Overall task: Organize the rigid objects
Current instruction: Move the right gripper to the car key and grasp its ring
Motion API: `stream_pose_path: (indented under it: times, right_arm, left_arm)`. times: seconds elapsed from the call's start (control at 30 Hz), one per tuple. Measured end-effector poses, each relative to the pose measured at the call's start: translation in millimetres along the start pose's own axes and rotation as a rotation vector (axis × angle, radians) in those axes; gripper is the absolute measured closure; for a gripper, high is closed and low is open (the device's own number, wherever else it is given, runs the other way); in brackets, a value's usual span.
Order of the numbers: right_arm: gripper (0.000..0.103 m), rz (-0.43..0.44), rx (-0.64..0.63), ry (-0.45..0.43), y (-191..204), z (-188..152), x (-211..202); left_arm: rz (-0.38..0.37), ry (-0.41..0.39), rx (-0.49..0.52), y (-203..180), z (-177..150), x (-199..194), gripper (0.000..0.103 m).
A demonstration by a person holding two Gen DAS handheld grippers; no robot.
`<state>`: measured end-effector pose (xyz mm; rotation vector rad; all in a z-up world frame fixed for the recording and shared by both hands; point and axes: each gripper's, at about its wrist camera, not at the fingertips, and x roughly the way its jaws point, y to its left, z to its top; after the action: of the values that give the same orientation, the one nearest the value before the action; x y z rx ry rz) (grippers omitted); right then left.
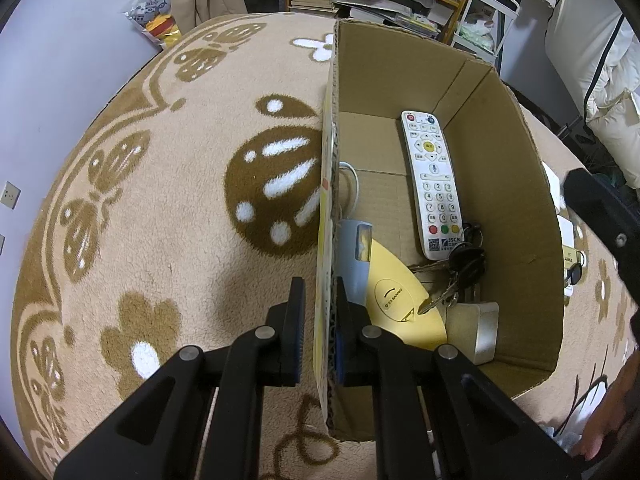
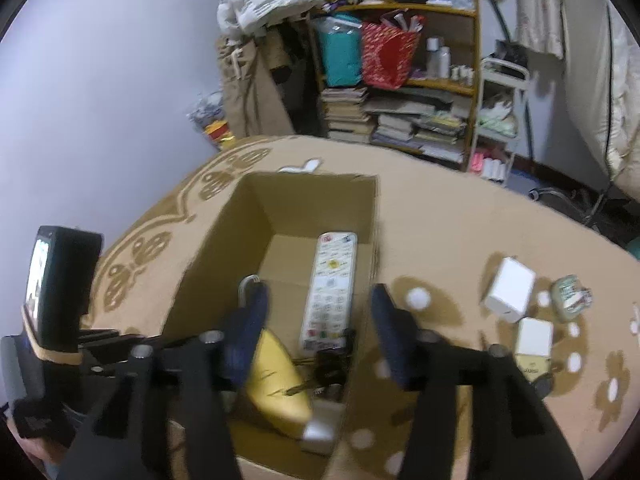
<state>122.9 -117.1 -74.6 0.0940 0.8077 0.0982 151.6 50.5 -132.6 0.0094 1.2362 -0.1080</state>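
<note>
Home room, bookshelf (image 2: 400, 120), patterned rug (image 1: 180, 200)

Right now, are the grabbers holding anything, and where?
The left gripper pinches the cardboard box by its side wall, near the top edge. The right gripper is open, holding nothing.

Pale wall (image 2: 120, 80), cluttered wooden bookshelf (image 2: 400, 92), patterned blanket (image 1: 160, 200)
</note>
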Motion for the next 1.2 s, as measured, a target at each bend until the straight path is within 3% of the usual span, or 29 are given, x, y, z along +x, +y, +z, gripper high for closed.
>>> stream_pose_path:
  times: [0.07, 0.17, 0.2, 0.5, 0.8, 1.0, 1.2]
  right_arm:
    - [0.032, -0.017, 0.017, 0.003, -11.4, -1.1, -1.3]
    - [0.009, -0.071, 0.049, -0.001, -27.8, -6.1, -0.4]
    - [0.006, -0.094, 0.053, -0.001, -32.3, -9.1, 0.2]
    - [0.005, -0.186, 0.105, 0.051, -70.8, -34.8, 11.5]
    - [0.005, -0.327, 0.229, 0.023, -126.0, -60.1, 11.4]
    - [0.005, -0.369, 0.330, 0.042, -158.8, -78.4, 20.9]
    - [0.006, -0.381, 0.345, 0.073, -168.4, -86.3, 31.2]
  left_arm:
    - [-0.001, 0.000, -0.002, 0.0, -0.2, -0.1, 0.092]
    - [0.000, 0.001, 0.000, 0.1, -0.1, 0.0, 0.092]
    - [0.000, 0.000, -0.001, 0.1, -0.2, -0.2, 0.092]
    - [0.003, 0.000, 0.002, 0.0, 0.1, -0.1, 0.091]
    - [0.002, 0.000, 0.002, -0.1, 0.1, -0.1, 0.090]
    - [0.003, 0.000, 0.003, 0.2, 0.4, 0.4, 0.090]
    - [0.004, 0.000, 0.005, 1.4, -0.2, 1.0, 0.090]
